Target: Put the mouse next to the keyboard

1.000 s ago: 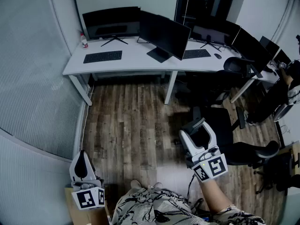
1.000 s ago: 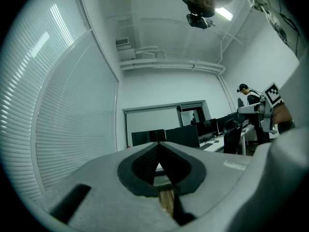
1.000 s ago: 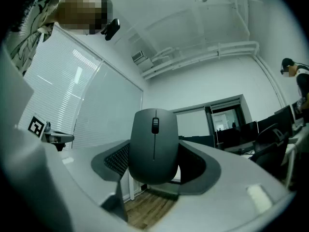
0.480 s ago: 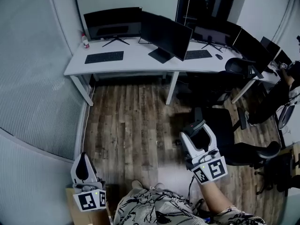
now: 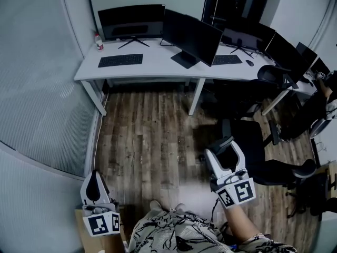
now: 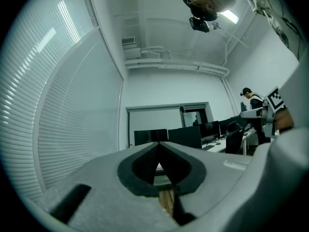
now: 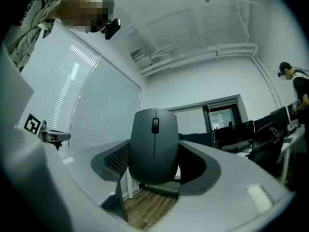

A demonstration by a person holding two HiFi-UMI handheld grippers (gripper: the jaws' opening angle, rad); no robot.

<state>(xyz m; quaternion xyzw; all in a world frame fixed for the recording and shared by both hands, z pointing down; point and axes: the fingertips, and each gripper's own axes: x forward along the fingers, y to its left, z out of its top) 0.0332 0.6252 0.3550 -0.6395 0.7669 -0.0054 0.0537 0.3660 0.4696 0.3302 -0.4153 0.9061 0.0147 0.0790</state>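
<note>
A dark grey mouse (image 7: 153, 146) stands upright between the pads of my right gripper (image 7: 154, 164), which is shut on it. In the head view that gripper (image 5: 223, 145) hangs over the wood floor at lower right, with the mouse (image 5: 227, 155) dark between its jaws. A black keyboard (image 5: 120, 60) lies on the left part of the white desk (image 5: 152, 62), far ahead of both grippers. My left gripper (image 5: 91, 186) sits low at the left edge, its jaws closed on nothing, tips meeting (image 6: 158, 151).
Two black monitors (image 5: 190, 38) stand on the desk, with a small bottle (image 5: 99, 41) at its back left. A second keyboard (image 5: 227, 59) and another mouse (image 5: 249, 63) lie further right. Black office chairs (image 5: 266, 157) crowd the right side. A blind-covered glass wall (image 5: 37, 88) runs along the left.
The view has drifted a little, so the desk sits slightly lower and to the right. Both grippers hold their places; the mouse stays gripped.
</note>
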